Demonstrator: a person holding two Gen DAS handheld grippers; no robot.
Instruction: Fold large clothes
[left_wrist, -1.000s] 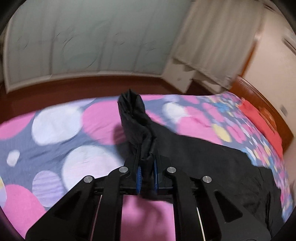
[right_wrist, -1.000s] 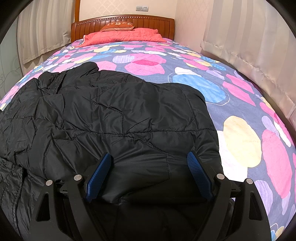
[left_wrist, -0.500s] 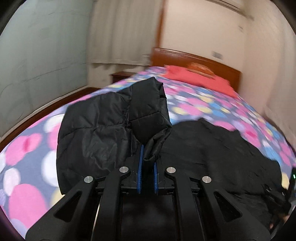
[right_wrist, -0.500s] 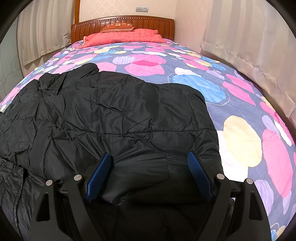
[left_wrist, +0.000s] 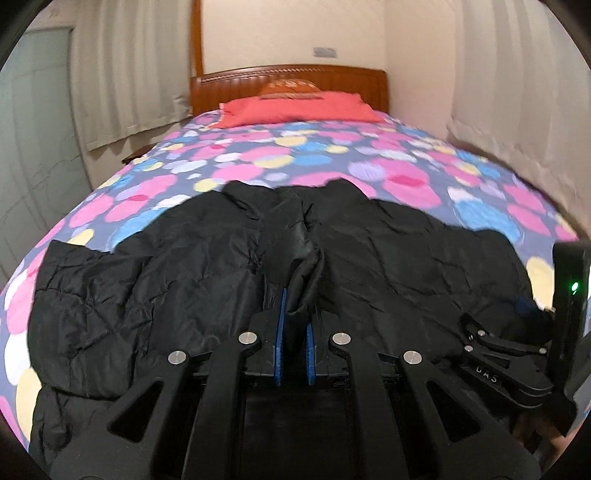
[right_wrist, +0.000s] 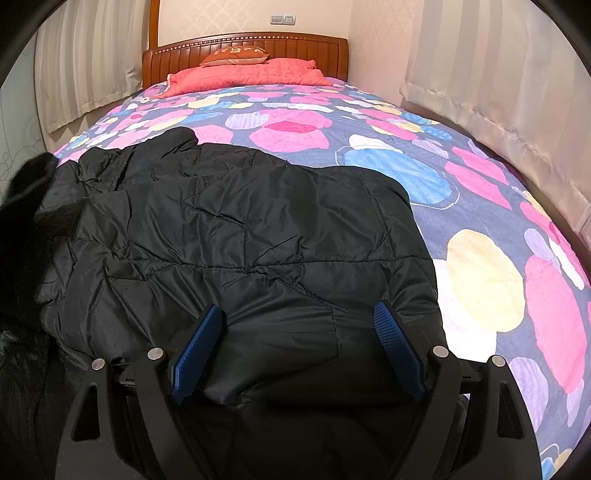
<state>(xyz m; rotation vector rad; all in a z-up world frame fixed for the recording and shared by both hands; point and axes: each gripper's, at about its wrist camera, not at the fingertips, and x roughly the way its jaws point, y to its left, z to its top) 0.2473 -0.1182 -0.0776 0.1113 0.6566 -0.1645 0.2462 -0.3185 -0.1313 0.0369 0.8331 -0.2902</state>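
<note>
Jacket (right_wrist: 236, 236): black, quilted, spread flat on the bed, lying across its near half; wrinkled surface, collar end toward the headboard.
Bed (right_wrist: 480, 280): covered by a sheet with pink, blue and yellow circles; serves as the only holding surface, bearing the jacket, a red pillow and a small orange cushion.
Red pillow (right_wrist: 251, 72): at the head end, against the wooden headboard (right_wrist: 310, 46).
Orange cushion (right_wrist: 236, 56): resting atop the red pillow.
Left gripper (left_wrist: 294, 325): blue pads together, clamped on a raised fold of the jacket, cloth bunched upward between them.
Right gripper (right_wrist: 297, 332): blue pads wide apart, poised over the jacket's near edge, nothing pinched.
Curtains (right_wrist: 491, 70): pale, hanging on both sides of the bed.
</note>
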